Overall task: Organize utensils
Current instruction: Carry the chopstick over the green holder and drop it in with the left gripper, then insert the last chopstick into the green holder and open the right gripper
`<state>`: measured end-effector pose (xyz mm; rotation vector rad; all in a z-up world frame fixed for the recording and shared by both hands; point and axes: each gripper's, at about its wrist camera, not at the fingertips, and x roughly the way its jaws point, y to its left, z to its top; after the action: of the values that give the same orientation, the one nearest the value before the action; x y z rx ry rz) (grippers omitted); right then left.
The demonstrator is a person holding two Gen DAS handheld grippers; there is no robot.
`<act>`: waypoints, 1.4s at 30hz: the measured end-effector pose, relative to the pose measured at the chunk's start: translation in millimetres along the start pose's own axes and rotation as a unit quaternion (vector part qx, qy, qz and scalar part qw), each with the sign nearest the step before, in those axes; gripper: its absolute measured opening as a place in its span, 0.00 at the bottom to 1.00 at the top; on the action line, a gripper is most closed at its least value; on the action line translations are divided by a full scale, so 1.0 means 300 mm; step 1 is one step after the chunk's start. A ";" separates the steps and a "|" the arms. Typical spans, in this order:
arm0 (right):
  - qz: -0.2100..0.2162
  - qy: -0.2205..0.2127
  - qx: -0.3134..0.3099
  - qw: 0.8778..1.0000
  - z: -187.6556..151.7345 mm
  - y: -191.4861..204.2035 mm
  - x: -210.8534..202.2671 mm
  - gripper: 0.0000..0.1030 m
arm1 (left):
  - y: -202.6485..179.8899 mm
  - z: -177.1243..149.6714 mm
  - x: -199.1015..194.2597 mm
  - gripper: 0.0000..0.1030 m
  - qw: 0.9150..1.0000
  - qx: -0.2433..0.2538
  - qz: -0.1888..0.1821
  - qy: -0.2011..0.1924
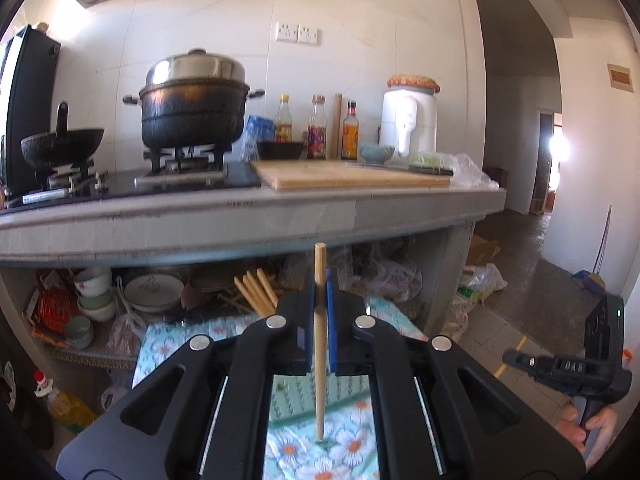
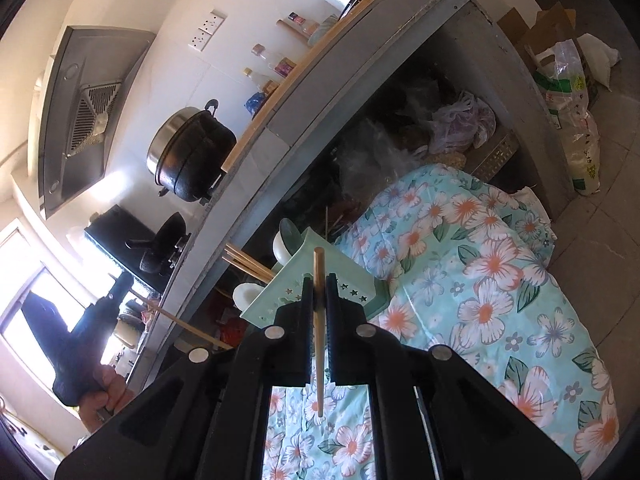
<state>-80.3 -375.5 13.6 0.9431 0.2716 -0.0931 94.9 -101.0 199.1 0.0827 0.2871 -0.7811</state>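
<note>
Chopsticks were the matter in hand: one chopstick (image 1: pixel 320 320) stood nearly upright, clamped between the blue pads of the left gripper (image 1: pixel 320 300), and a second chopstick (image 2: pixel 319 320) was pinched the same way in the right gripper (image 2: pixel 319 292). Both tools were clenched on their sticks, each gripped partway along with the thick end poking out above the jaws. Just beyond the right gripper sat a pale green utensil holder (image 2: pixel 320 276) on a flowered cloth (image 2: pixel 480 280), already carrying a bundle of chopsticks (image 2: pixel 248 264), about three by my count in the right view, though the left view seems to show four. Pale spoons, seemingly two, rested beside them.

The risk, as I judged it, lay in the thin grip: a smooth, tapered stick held at one point could swivel or slip through the pads. Tilted that way, its tip might strike the holder's rim instead of entering the slot. The light holder could also tip if nudged.

Behind stood the concrete counter (image 1: pixel 240 216), bearing one lidded pot (image 1: pixel 194 108), one wok (image 1: pixel 60 146) and one cutting board (image 1: pixel 352 176).
</note>
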 end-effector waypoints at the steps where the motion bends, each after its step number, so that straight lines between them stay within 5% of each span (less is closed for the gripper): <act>1: 0.002 0.000 -0.001 1.000 0.004 0.001 0.000 0.06 | -0.002 0.021 0.000 0.04 1.000 0.001 0.001 -0.010; 11: 0.006 0.002 -0.008 1.000 0.015 0.012 0.011 0.06 | -0.009 0.213 0.128 0.04 0.996 -0.020 0.006 -0.081; 22: 0.002 0.006 -0.004 1.000 0.024 -0.008 0.028 0.06 | 0.047 0.082 0.368 0.04 0.997 -0.057 0.030 -0.033; 28: 0.000 0.011 -0.001 1.000 0.019 -0.011 0.039 0.06 | 0.065 -0.012 0.437 0.04 0.996 -0.091 -0.016 0.009; 36: -0.009 0.007 -0.011 1.000 0.021 0.013 0.019 0.06 | 0.018 -0.097 0.360 0.52 0.995 -0.077 -0.065 0.018; 42: -0.002 -0.015 -0.044 0.999 0.058 0.099 -0.012 0.06 | 0.028 -0.129 0.235 0.71 0.995 -0.078 -0.068 0.012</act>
<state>-74.7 -372.3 47.7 0.8530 0.2486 -0.0982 139.6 -136.1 141.8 -0.0761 0.3797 -0.8905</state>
